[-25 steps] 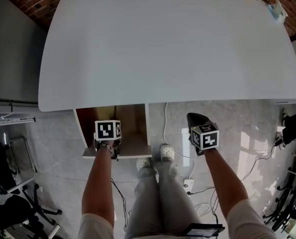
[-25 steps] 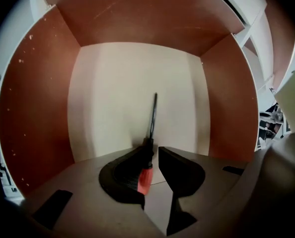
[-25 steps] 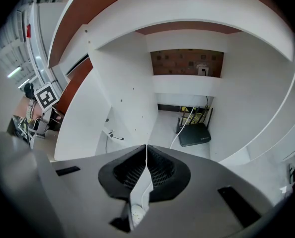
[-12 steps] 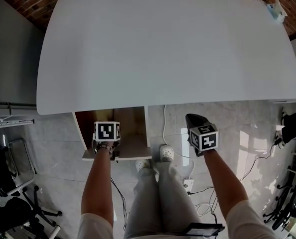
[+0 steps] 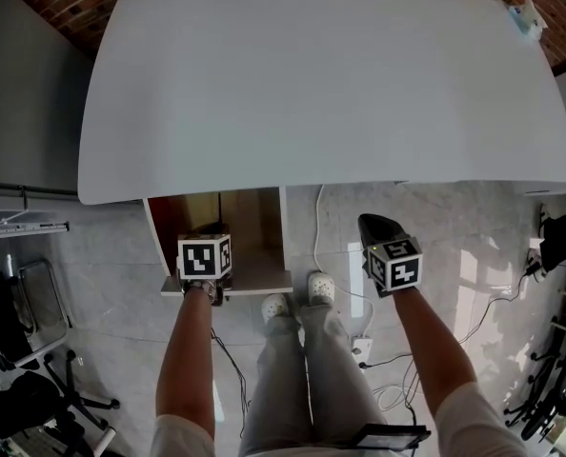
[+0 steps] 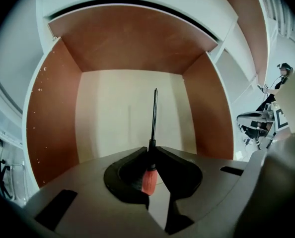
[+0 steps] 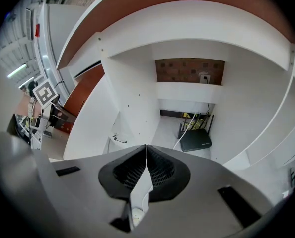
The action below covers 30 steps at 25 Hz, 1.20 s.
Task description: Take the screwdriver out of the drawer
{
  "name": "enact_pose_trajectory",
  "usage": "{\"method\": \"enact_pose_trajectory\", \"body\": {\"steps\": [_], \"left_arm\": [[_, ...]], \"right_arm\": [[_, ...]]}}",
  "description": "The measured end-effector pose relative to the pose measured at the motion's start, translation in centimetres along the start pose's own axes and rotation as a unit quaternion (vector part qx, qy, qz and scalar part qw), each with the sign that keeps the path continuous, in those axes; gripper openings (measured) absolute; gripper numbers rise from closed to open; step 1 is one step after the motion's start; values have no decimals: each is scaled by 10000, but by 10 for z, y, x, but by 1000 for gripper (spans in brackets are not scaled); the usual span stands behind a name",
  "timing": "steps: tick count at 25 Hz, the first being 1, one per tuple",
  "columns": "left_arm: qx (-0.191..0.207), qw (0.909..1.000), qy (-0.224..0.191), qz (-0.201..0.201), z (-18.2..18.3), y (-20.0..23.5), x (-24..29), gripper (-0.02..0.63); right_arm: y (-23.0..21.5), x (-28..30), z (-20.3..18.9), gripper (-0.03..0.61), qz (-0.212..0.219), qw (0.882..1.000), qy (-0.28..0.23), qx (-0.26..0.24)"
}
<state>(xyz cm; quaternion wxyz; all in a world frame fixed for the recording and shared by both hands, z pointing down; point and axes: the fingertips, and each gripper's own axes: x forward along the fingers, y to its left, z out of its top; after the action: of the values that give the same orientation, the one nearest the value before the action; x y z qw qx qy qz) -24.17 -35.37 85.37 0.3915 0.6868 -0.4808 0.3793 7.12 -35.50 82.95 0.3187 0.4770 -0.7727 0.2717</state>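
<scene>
The open drawer point(image 5: 254, 227) juts out from under the white table point(image 5: 321, 84) at the left; in the left gripper view its brown walls and pale floor point(image 6: 127, 113) fill the frame. A screwdriver point(image 6: 148, 178) with a red handle is pinched between the jaws of my left gripper point(image 6: 151, 151), its thin shaft pointing into the drawer. In the head view the left gripper point(image 5: 207, 243) sits over the drawer's front part, the screwdriver hidden beneath its marker cube. My right gripper point(image 5: 375, 228) hangs over the floor to the right, shut on nothing point(image 7: 146, 150).
The person's legs and white shoes point(image 5: 319, 288) stand just right of the drawer's front. Cables and a power strip point(image 5: 359, 353) lie on the marble floor. A black router point(image 7: 195, 139) sits under the table. Chairs point(image 5: 16, 388) crowd the left, small items point(image 5: 531, 17) the table's far right.
My left gripper has drawn back a little toward the person and the drawer's front edge, the screwdriver still in it. The right gripper has hardly moved.
</scene>
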Motion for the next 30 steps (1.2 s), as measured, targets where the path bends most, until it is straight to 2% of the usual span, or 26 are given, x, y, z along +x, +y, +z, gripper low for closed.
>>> {"method": "enact_pose_trajectory", "body": {"steps": [10, 16, 19, 25, 30], "left_arm": [[-15, 9956, -907, -220, 11, -16, -45, 60], [-360, 9848, -1657, -371, 20, -20, -78, 60], [-406, 9783, -1991, -403, 26, -23, -96, 60], [-179, 9744, -2220, -299, 34, -30, -135, 60], [-344, 9706, -2365, -288, 39, -42, -178, 60]], "right_arm": [[26, -38, 24, 20, 55, 9977, -674, 15], [38, -62, 47, 18, 188, 9941, -1067, -43], [40, -74, 51, 18, 204, 9927, -1186, -64], [49, -104, 73, 18, 263, 9902, -1355, -221], [61, -142, 100, 18, 362, 9878, -1473, -350]]}}
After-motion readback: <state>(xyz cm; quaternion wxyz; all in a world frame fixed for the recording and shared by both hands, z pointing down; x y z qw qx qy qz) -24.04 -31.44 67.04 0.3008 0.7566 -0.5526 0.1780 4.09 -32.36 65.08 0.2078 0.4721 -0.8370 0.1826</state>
